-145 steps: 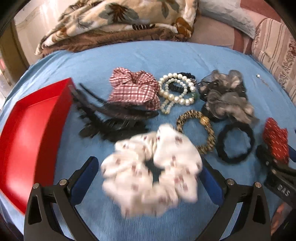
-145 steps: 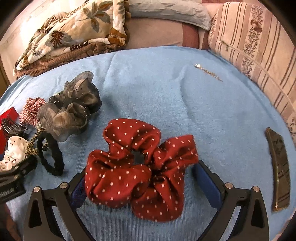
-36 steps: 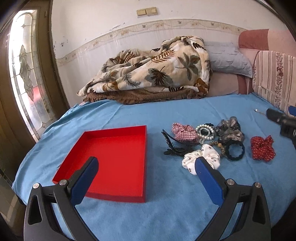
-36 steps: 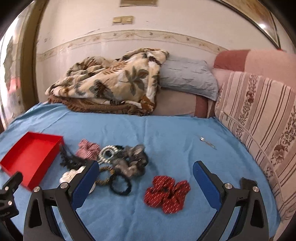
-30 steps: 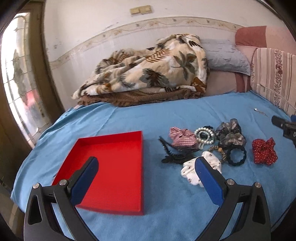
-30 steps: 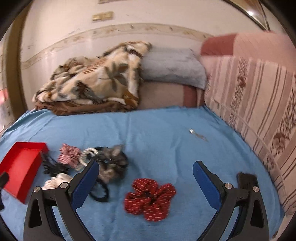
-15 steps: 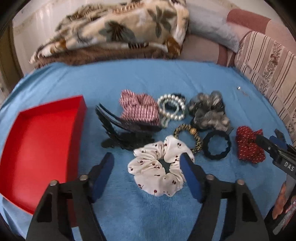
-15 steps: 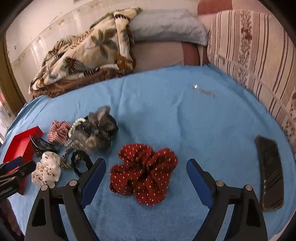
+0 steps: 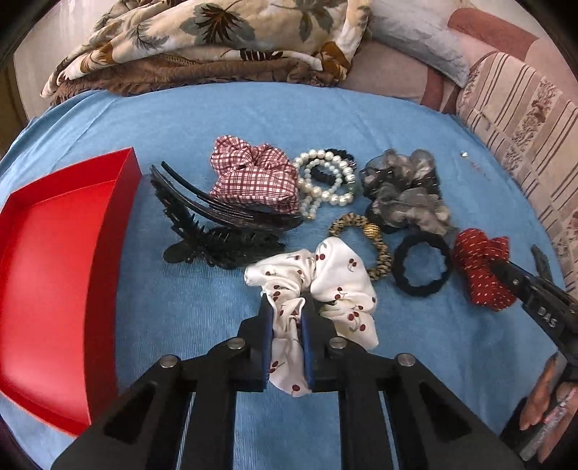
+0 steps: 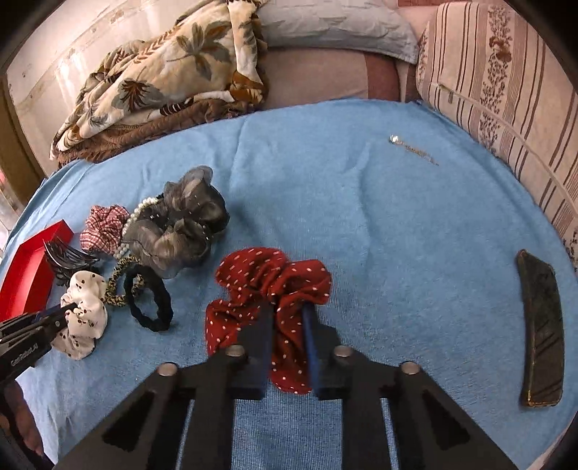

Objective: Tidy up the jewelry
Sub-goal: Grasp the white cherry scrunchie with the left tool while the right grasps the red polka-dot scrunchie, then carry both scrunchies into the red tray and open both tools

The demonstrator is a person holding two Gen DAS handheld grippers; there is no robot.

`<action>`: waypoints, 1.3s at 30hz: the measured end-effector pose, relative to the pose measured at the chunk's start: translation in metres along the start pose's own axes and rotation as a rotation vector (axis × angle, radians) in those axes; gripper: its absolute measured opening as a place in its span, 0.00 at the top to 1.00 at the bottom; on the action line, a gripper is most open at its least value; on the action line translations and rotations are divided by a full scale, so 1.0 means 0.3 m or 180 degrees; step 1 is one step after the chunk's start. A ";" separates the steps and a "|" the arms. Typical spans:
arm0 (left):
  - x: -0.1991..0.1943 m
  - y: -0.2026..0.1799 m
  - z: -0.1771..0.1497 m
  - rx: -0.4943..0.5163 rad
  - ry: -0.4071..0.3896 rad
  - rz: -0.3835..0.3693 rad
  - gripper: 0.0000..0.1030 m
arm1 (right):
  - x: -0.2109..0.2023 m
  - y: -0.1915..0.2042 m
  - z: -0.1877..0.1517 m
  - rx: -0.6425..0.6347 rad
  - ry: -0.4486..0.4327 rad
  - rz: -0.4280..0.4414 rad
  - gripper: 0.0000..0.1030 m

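My left gripper [image 9: 287, 302] is shut on the white cherry-print scrunchie [image 9: 336, 278], which lies on the blue bedcover. My right gripper [image 10: 289, 311] is shut on the red dotted scrunchie [image 10: 263, 274]; that scrunchie also shows in the left wrist view [image 9: 477, 260]. The red tray [image 9: 54, 253] lies to the left. Between the tray and the scrunchies lie black claw clips [image 9: 216, 231], a plaid scrunchie [image 9: 253, 173], pearl bracelets [image 9: 325, 180], a grey scrunchie [image 9: 404, 191], a leopard hair tie [image 9: 375, 238] and a black hair tie [image 9: 422, 264].
A silver chain [image 10: 412, 148] lies far back on the bedcover. A dark flat comb-like object [image 10: 542, 325] lies at the right. A floral blanket [image 10: 173, 72] and pillows [image 10: 336, 21] are piled at the back. Striped cushions [image 10: 505, 72] line the right edge.
Both grippers came down from a raised, open stance to the bedcover. The left has shut on the white scrunchie and the right has shut on the red scrunchie.
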State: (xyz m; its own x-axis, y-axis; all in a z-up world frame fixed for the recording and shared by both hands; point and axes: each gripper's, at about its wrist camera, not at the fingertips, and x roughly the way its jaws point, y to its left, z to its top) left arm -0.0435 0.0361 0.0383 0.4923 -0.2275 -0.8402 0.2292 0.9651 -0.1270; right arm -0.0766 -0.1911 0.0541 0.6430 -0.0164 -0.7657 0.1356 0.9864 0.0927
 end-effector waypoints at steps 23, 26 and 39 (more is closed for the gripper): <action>-0.390 0.540 -0.010 -0.0506 -0.0766 0.0464 0.87 | -0.262 0.417 -0.014 -0.0443 -0.0409 0.0610 0.90; -0.376 0.639 0.019 -0.0624 -0.0788 0.0542 0.87 | -0.246 0.557 0.016 -0.0578 -0.0336 0.0784 0.90; -0.190 0.954 0.167 -0.0962 -0.0614 0.0620 0.87 | -0.001 1.107 0.144 -0.1014 0.0065 0.1055 0.90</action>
State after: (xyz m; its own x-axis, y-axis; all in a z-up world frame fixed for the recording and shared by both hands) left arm 0.0361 0.3187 0.0762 0.6574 -0.0292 -0.7530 -0.1267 0.9807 -0.1486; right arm 0.0008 0.1294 0.1125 0.5972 0.3086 -0.7403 -0.3155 0.9390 0.1369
